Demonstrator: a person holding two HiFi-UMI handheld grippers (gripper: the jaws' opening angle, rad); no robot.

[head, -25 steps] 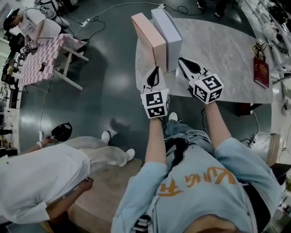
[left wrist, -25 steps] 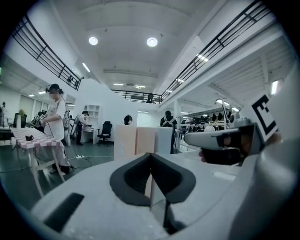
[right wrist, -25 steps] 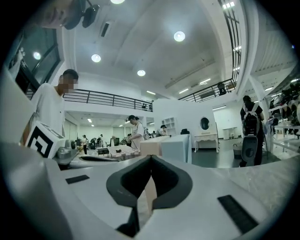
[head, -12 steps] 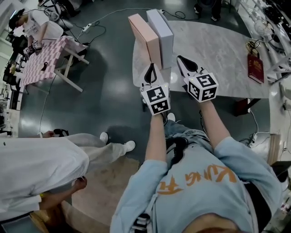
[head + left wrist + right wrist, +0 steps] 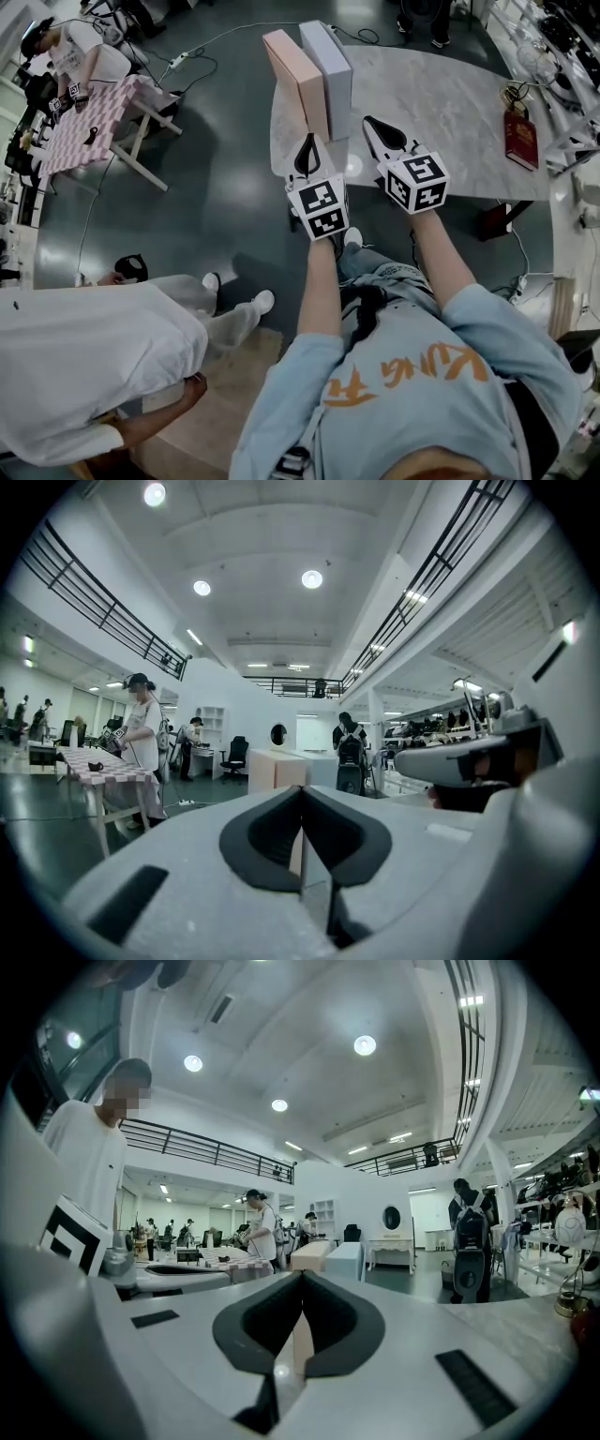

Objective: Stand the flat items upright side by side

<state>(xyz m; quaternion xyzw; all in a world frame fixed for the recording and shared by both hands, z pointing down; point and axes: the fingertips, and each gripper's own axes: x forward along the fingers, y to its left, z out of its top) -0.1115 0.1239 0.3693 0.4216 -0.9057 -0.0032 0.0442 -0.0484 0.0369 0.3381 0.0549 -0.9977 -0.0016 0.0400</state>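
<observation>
Two flat boxes stand upright side by side at the left end of the marble table [image 5: 441, 103]: a pink box [image 5: 295, 80] on the left and a pale lilac box [image 5: 328, 70] on its right. My left gripper [image 5: 307, 152] is shut and empty, held level just in front of the boxes at the table's near edge. My right gripper [image 5: 380, 131] is also shut and empty, to the right of the lilac box. Both boxes appear ahead as the pink box [image 5: 275, 769] and lilac box [image 5: 319, 769] in the left gripper view, and as the pink box [image 5: 309, 1256] and lilac box [image 5: 343, 1260] in the right gripper view.
A dark red book [image 5: 521, 139] lies at the table's right end. A checkered table [image 5: 84, 122] stands far left with a person beside it. Another person in white [image 5: 94, 375] crouches at lower left. Cables run over the dark floor.
Both grippers have drawn back slightly from the boxes and risen a little, staying shut. The person in white at lower left has shifted position.
</observation>
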